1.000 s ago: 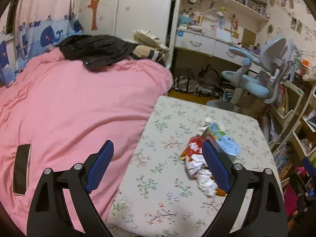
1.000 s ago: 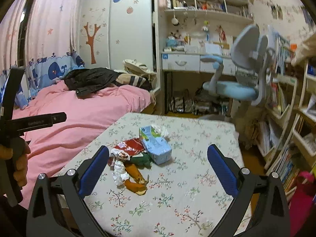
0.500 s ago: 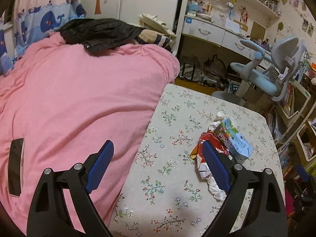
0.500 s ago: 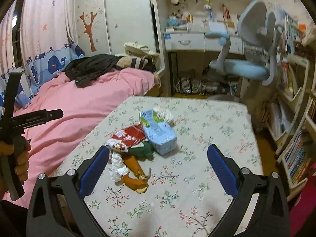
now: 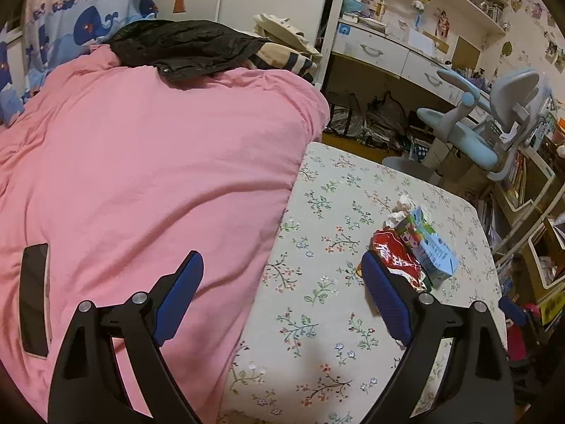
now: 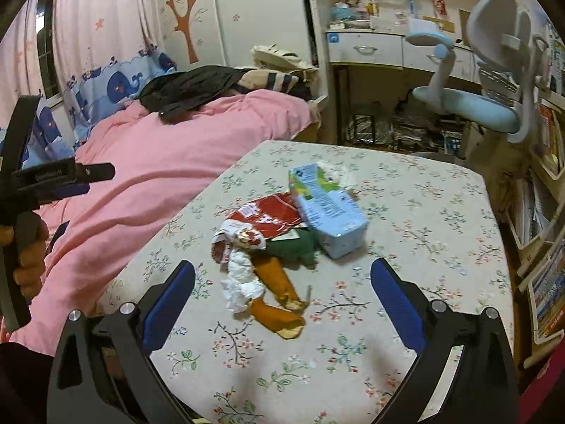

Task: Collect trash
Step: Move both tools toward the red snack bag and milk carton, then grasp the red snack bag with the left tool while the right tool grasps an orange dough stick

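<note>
Both grippers, left (image 5: 280, 291) and right (image 6: 282, 295), have drifted nearer the trash pile (image 6: 282, 233) on the desk (image 6: 423, 212), jaws wide open, nothing collected yet.

Beside the floral-clothed table (image 6: 441, 212): a pink duvet (image 5: 148, 162), touching the table's left edge. On the duvet, far from the table, a black jacket (image 5: 183, 44) with a striped pillow (image 5: 286, 54) just beside it; nearer, a dark phone (image 5: 33, 298) lying flat. Beyond the table, a light-blue desk chair (image 6: 494, 81) before a white desk with drawers (image 6: 374, 47). Right of the table, bookshelves (image 6: 547, 254). Behind the duvet, a whale-print curtain (image 5: 88, 24).
</note>
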Available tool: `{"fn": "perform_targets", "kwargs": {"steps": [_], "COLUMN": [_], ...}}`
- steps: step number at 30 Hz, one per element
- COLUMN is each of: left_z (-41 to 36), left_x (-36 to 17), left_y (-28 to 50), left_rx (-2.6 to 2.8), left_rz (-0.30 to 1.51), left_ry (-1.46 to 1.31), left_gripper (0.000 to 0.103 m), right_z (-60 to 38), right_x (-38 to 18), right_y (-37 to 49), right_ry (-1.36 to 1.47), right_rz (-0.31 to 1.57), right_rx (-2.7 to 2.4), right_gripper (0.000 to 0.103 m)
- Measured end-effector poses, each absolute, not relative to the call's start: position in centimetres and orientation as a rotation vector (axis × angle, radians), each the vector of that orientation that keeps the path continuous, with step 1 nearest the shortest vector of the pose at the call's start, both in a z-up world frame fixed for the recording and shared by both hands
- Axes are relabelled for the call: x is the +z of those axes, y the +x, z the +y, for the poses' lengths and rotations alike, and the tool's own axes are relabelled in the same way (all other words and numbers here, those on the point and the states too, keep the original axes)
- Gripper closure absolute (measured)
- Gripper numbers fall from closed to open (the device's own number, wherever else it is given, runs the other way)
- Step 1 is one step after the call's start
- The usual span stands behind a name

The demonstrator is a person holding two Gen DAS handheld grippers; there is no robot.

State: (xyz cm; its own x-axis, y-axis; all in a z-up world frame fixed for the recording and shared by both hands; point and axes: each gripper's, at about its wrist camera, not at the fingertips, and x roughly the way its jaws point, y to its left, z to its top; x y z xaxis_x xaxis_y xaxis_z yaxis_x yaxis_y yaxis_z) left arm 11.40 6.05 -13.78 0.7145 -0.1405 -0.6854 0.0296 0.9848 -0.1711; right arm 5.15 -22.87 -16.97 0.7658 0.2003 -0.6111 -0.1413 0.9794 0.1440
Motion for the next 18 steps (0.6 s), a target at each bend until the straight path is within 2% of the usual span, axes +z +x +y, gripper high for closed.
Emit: {"fn": "perform_targets", "kwargs": {"steps": [3,6,10,18], "left_z": [6.8,7.1,6.9,6.5], "left_x": [-13.9,-14.2,-14.5,-15.7], "left_y": [11.5,11.7,11.8,12.4], "left_rx": [-0.089,-0.091,-0.109,-0.105], "left_rz": [0.783,0.794,0.808,0.848], "left_ry": [-0.159,-0.158,-0.153,-0.158], "left_gripper": [0.015,0.015,0.015,0.015], "right_z": [-22.3,-21.4,-19.8,-18.9], "right_x": [-17.4,-18.0,-18.9,-21.4], "right_y": [5.8,6.7,7.4,10.0], "right_ry": [0.092,0.095,0.061,0.036], "right_rz": [0.689,0.723,0.761,0.87], "right_rx": [0.205,0.238,0.267,0.21], "right_gripper": [0.01,0.023,0.03,0.034]}}
